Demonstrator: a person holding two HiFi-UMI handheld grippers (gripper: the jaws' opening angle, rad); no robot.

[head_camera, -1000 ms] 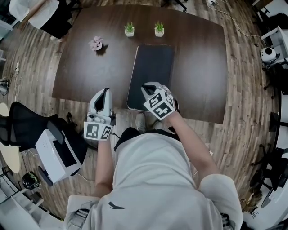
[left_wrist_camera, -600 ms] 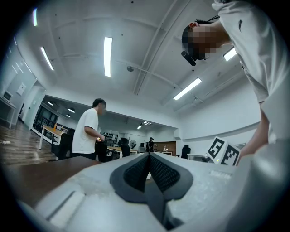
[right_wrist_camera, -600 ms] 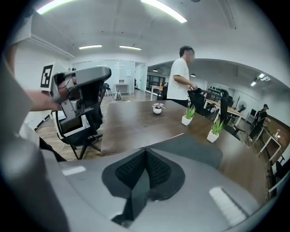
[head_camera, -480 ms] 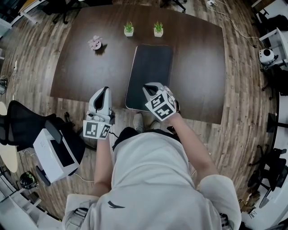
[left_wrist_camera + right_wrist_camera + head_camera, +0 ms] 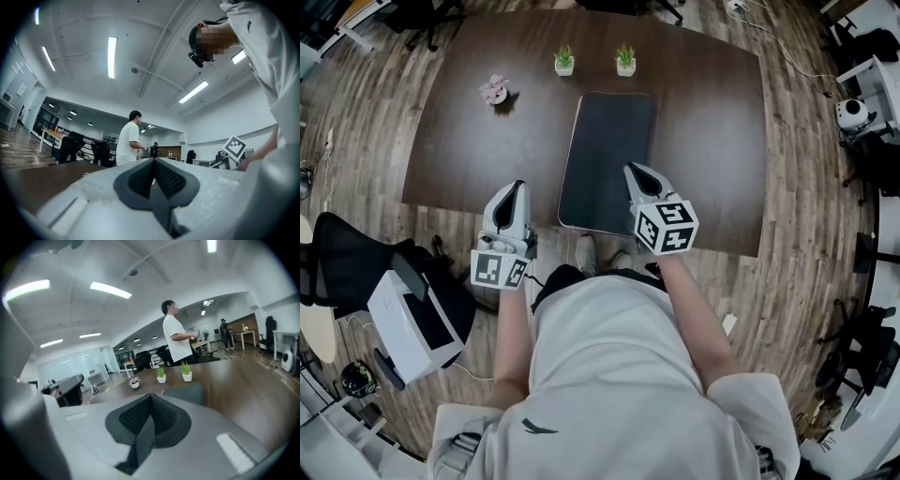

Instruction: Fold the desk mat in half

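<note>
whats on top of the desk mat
Nothing lies on the visible part of the desk mat. The right gripper, shut and empty, hides its near right edge in the head view, so that patch cannot be checked.

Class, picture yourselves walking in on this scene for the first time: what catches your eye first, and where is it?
The dark desk mat lies flat and unfolded on the brown table, running to its near edge. Two hand-held grippers with marker cubes sit there, jaws together and empty: the left gripper left of the mat, the right gripper at its near right edge. Beyond the mat stand a pink flower pot, the left potted plant and the right potted plant.
</note>
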